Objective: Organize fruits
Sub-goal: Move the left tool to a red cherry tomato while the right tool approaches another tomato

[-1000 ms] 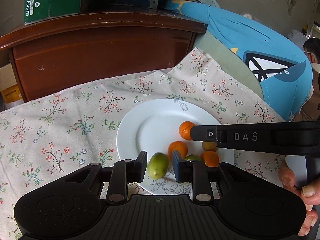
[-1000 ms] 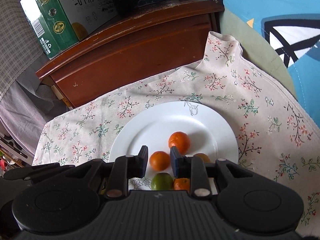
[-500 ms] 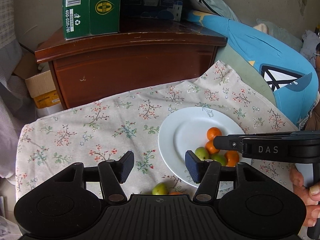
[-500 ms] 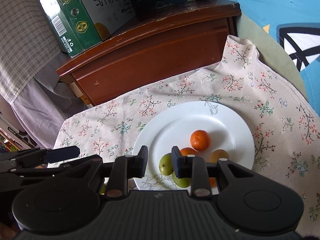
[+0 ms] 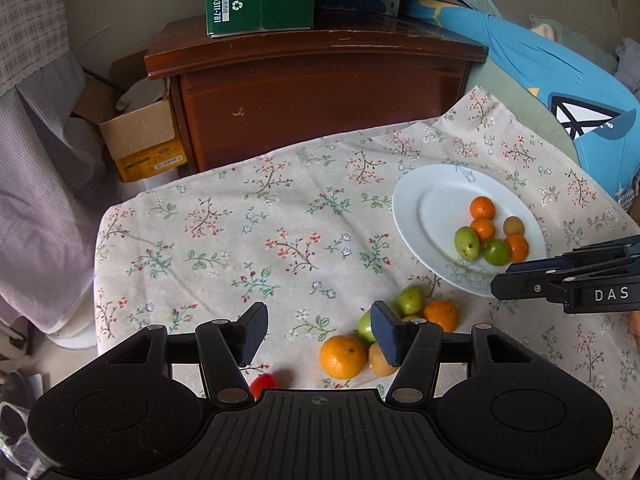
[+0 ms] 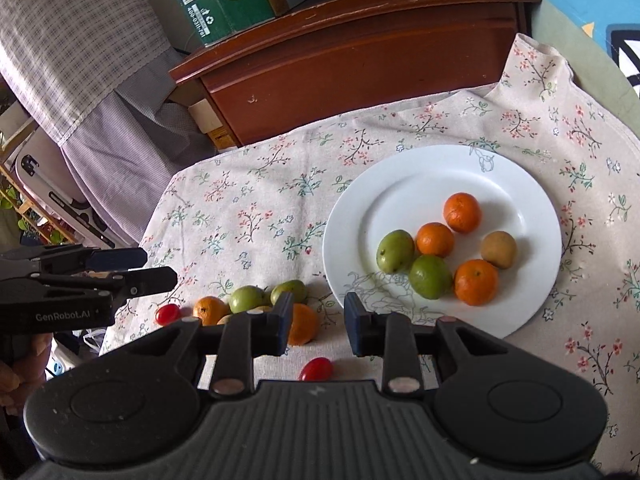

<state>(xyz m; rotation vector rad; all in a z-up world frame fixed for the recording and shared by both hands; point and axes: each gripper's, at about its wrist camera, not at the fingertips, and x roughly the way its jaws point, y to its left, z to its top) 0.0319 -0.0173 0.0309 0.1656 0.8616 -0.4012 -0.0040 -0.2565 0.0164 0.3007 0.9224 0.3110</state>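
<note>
Whereas 1 second ago it gripped a green fruit (image 5: 466, 243), the left gripper (image 5: 319, 332) now gapes empty.

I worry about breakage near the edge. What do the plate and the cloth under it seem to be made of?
The plate looks like glazed white ceramic: smooth, glossy, with a faint printed motif at its rim. It might be melamine. The cloth looks like matte woven cotton or linen: floral print, soft folds at the corner.

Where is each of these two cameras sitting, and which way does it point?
Left wrist: rides the left gripper, facing the floral cloth; its open fingers show.
Right wrist: rides the right gripper, facing the white plate; its open fingers show.
Shared: plate, loose fruit, wooden cabinet, and each other's gripper.
</note>
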